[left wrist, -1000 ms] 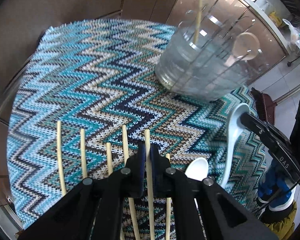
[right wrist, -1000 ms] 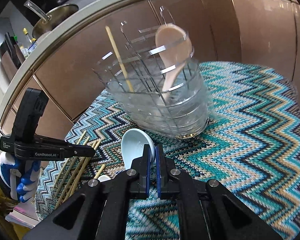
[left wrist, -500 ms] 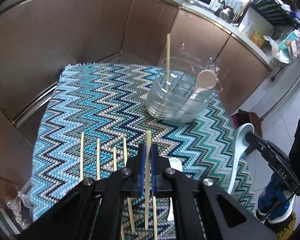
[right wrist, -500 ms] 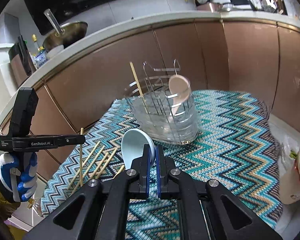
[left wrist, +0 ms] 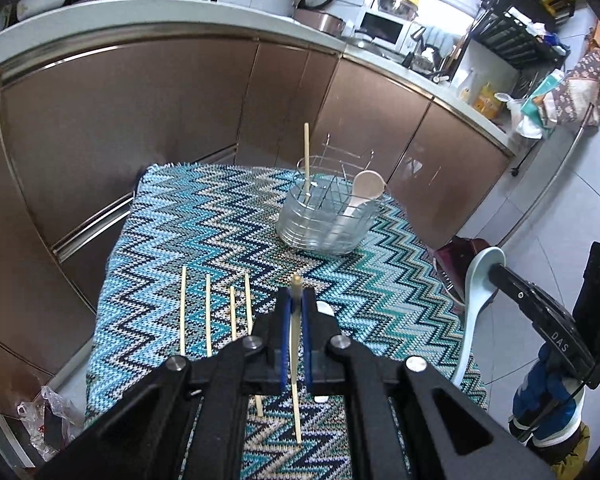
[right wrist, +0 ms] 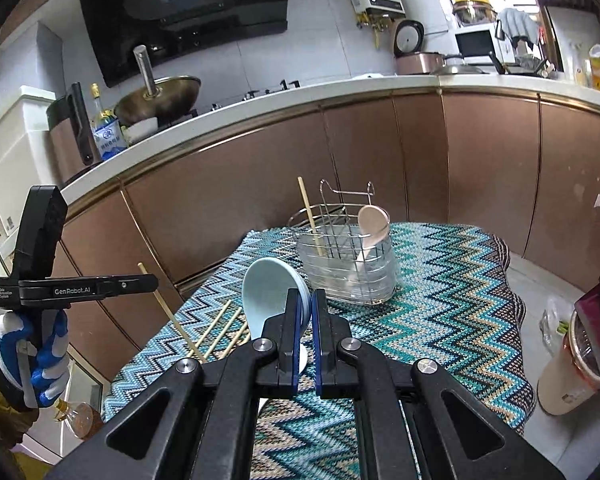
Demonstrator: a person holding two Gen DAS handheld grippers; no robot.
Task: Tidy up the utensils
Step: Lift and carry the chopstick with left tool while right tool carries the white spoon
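Note:
My left gripper (left wrist: pixel 295 300) is shut on a wooden chopstick (left wrist: pixel 295 344) and holds it well above the table. My right gripper (right wrist: pixel 305 300) is shut on a pale blue spoon (right wrist: pixel 270 296), also lifted; it also shows in the left wrist view (left wrist: pixel 476 304). A clear utensil holder with a wire rack (left wrist: pixel 326 218) stands at the far side of the zigzag cloth (left wrist: pixel 204 240). It holds one upright chopstick (left wrist: pixel 306 160) and a pink spoon (left wrist: pixel 364 192). Several chopsticks (left wrist: pixel 208 312) and a white spoon (left wrist: pixel 326 310) lie on the cloth below my left gripper.
Brown kitchen cabinets (left wrist: pixel 120 120) curve around the far and left sides of the table. A pink-lidded cup (right wrist: pixel 572 368) stands at the right in the right wrist view. A plastic bag (left wrist: pixel 48 408) lies on the floor at the lower left.
Both grippers have risen and pulled back from the table, the left carrying the chopstick and the right carrying the blue spoon. The holder now looks smaller and farther away.

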